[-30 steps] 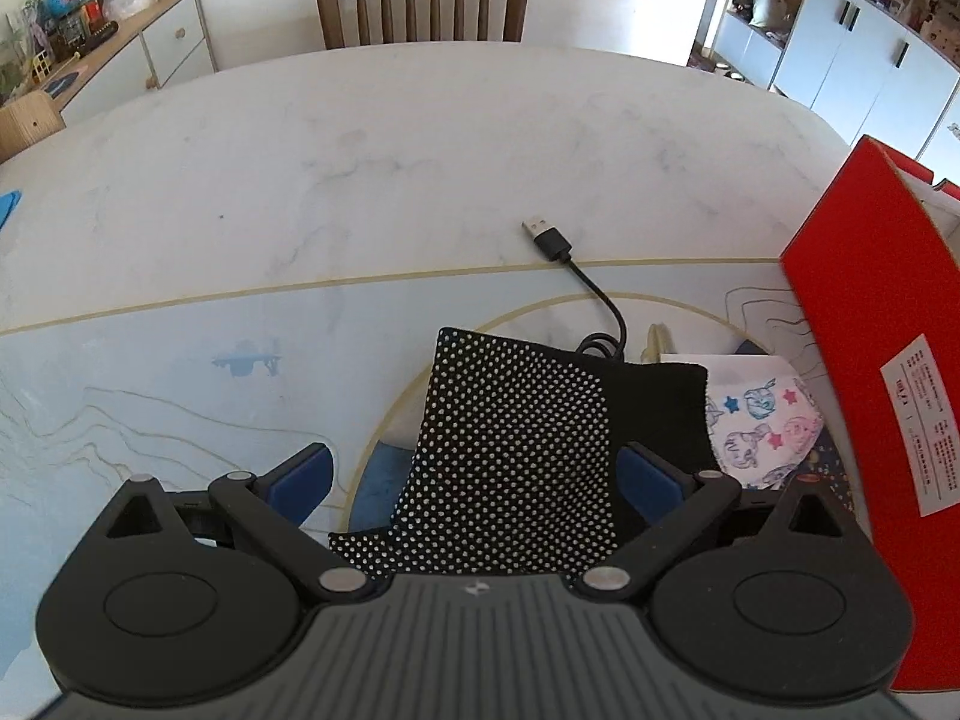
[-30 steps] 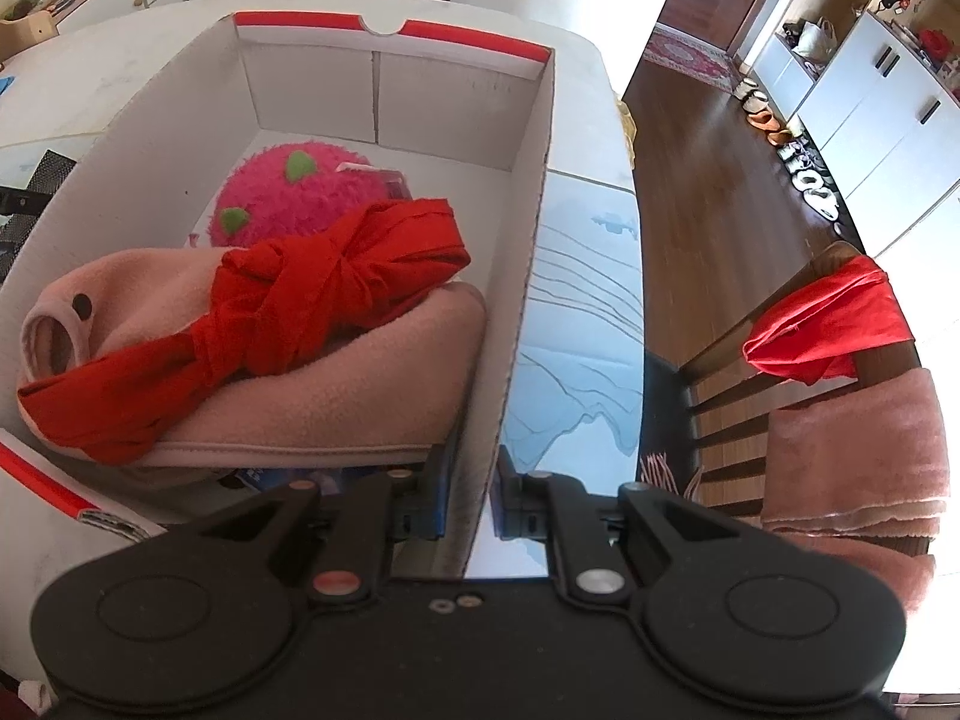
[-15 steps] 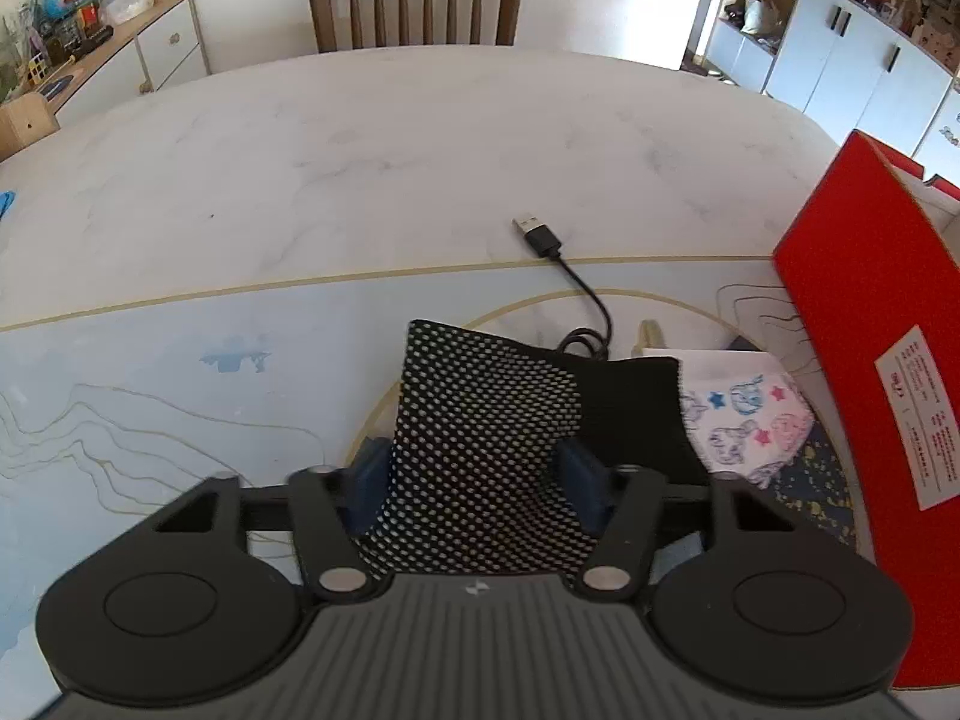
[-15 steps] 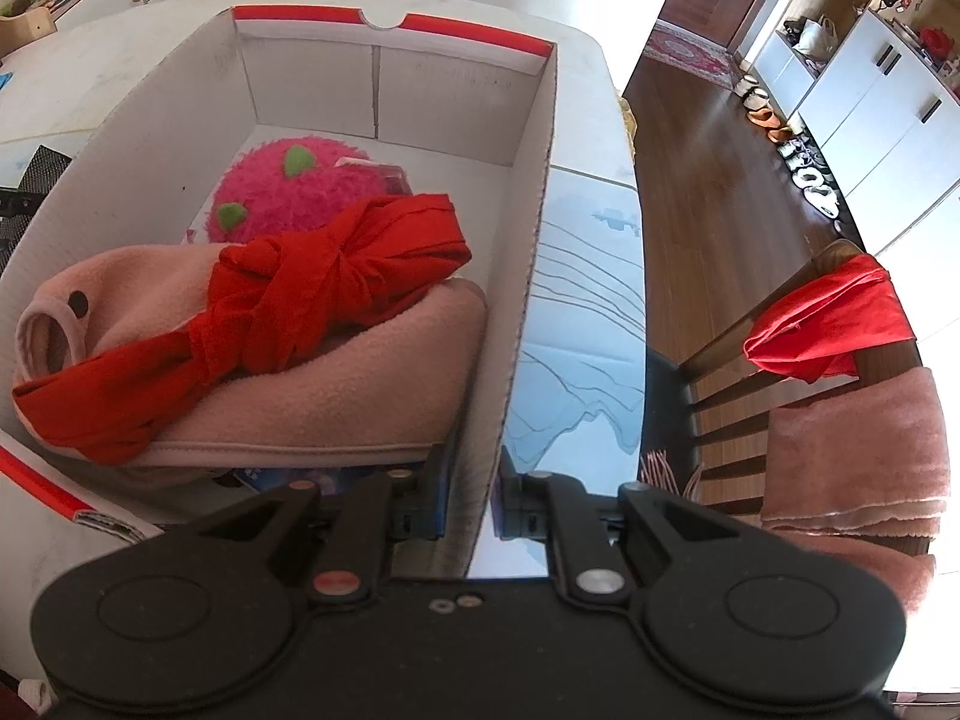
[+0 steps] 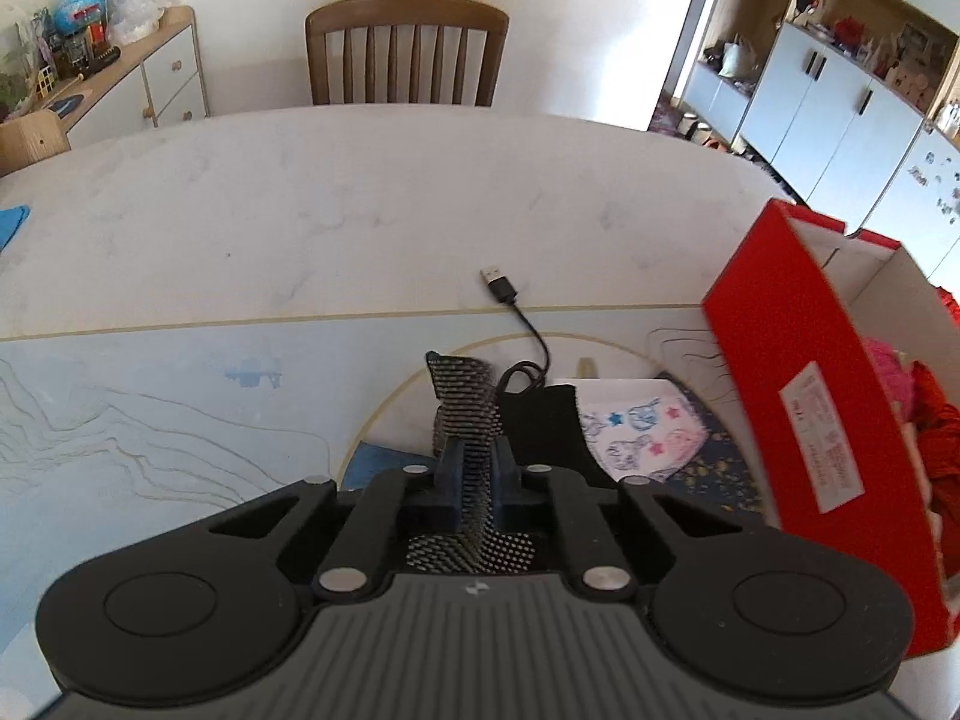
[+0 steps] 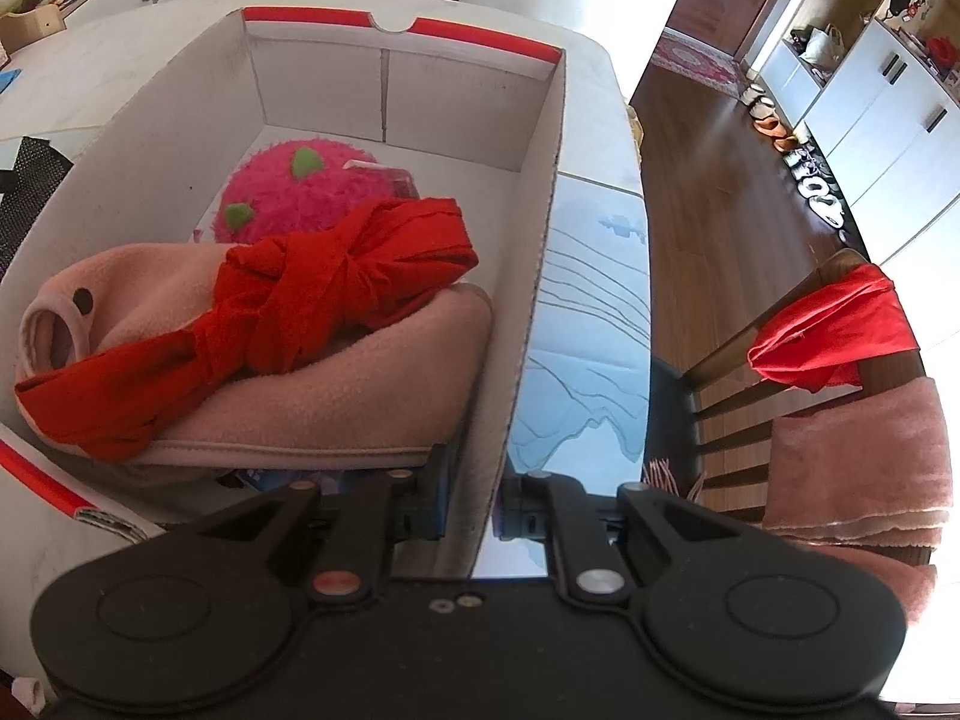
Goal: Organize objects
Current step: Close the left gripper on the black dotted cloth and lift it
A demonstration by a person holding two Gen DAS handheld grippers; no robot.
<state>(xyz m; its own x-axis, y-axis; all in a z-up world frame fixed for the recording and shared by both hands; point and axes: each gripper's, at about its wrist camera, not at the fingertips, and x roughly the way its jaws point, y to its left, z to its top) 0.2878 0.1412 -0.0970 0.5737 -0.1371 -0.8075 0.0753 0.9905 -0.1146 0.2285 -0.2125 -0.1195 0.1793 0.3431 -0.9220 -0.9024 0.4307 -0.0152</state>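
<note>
My left gripper (image 5: pixel 479 471) is shut on a black cloth with white dots (image 5: pixel 465 399), which bunches up between the fingers above the table. Beside it lie a black item (image 5: pixel 543 420), a white cloth with star prints (image 5: pixel 639 429) and a black USB cable (image 5: pixel 510 300). My right gripper (image 6: pixel 474 495) is shut on the right wall of the red and white cardboard box (image 6: pixel 534 276). The box holds a pink plush ball (image 6: pixel 300 195), a pink fleece garment (image 6: pixel 336 402) and a knotted red cloth (image 6: pixel 288 300). The box also shows in the left wrist view (image 5: pixel 792 396).
The white marble table (image 5: pixel 360 192) has a pale blue mat (image 5: pixel 150 408) at its front. A wooden chair (image 5: pixel 408 48) stands at the far side. A chair with a red cloth and pink towel (image 6: pixel 840 360) stands right of the table. A sideboard (image 5: pixel 120 78) is at the back left.
My left gripper went from open around the dotted cloth to shut on it, and it has lifted, pulling the cloth into a bunch. My right gripper has stayed shut on the box wall.
</note>
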